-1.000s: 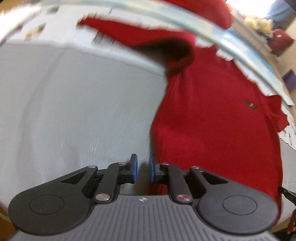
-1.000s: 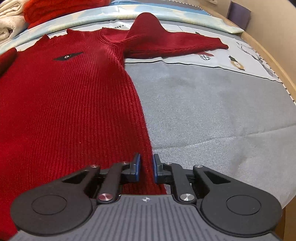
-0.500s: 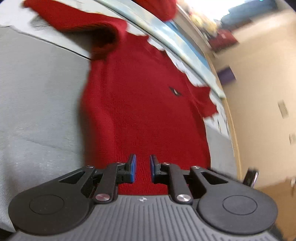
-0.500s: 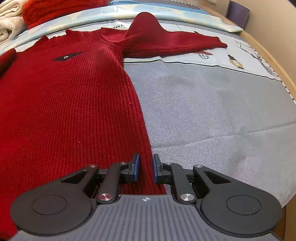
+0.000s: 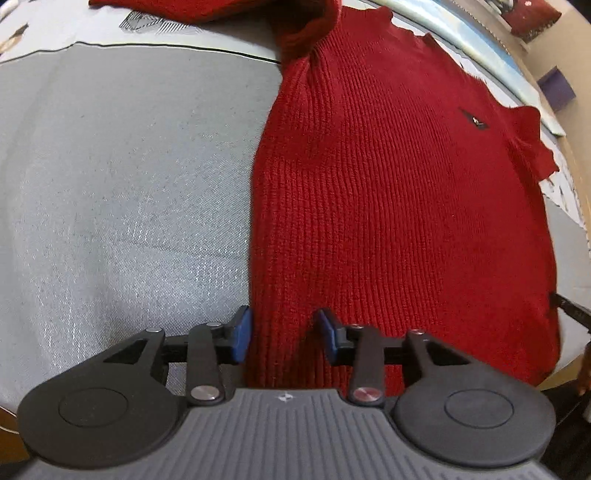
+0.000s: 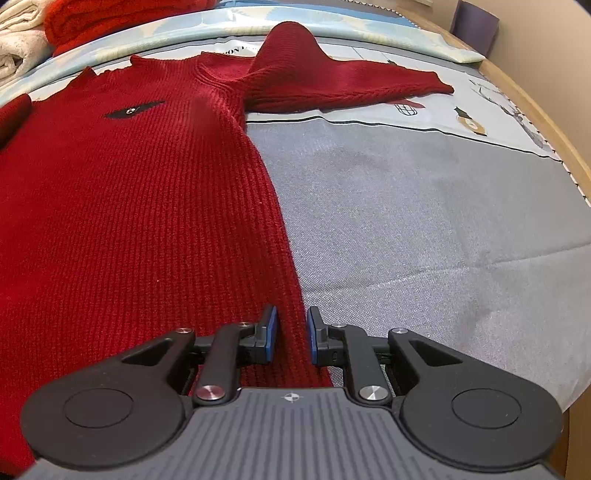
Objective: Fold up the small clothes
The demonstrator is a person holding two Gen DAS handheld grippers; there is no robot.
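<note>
A red ribbed knit sweater [image 5: 399,206] lies flat, front up, on a grey cloth-covered table [image 5: 122,192]. It also shows in the right wrist view [image 6: 140,221], one sleeve [image 6: 343,85] stretched out to the far right. My left gripper [image 5: 282,334] is open, its blue pads straddling the sweater's left bottom edge near the hem. My right gripper [image 6: 291,334] is open by a narrow gap, over the sweater's right bottom edge. Neither gripper holds the cloth.
Folded red [image 6: 110,18] and cream [image 6: 18,48] clothes are stacked at the back left. A printed light-blue cloth border [image 6: 424,114] runs along the far side. The wooden table edge [image 6: 554,125] curves along the right. A purple box [image 6: 476,18] stands beyond it.
My left gripper swung to face the sweater, came down to its left bottom edge and opened wider. My right gripper stayed at the right bottom edge, nearly still.
</note>
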